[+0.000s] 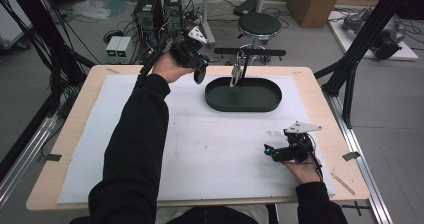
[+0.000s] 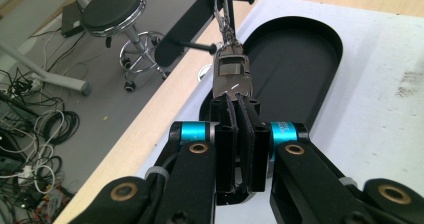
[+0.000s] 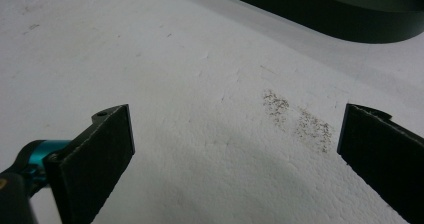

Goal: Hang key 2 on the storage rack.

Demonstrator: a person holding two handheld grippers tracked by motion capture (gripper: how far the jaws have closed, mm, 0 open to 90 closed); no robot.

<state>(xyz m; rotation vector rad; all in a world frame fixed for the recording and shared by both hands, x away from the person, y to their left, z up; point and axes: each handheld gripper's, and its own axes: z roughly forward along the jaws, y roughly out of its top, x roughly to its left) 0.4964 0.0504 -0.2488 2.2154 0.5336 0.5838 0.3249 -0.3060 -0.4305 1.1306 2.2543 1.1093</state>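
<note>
A silver metal clasp (image 2: pixel 231 74) hangs on a short chain from a peg of a black rack (image 2: pixel 192 21) at the table's far edge, above a black oval tray (image 1: pixel 243 95). My left gripper (image 2: pixel 236 101) is held up just short of the clasp, jaws shut with nothing visible between the pads. In the high view the left gripper (image 1: pixel 199 73) sits a little to the left of the clasp (image 1: pixel 236 74). The right gripper (image 1: pixel 270 151) rests low on the white foam mat (image 1: pixel 200 149) at the near right. Its jaws (image 3: pixel 235 149) stand wide open over bare mat.
A round black stool (image 1: pixel 258 24) stands beyond the table. Computer cases and cables (image 1: pixel 157 11) lie on the floor at the back left. Black frame posts (image 1: pixel 350 79) rise at the table's right edge. A speckled dirty patch (image 3: pixel 297 116) marks the mat.
</note>
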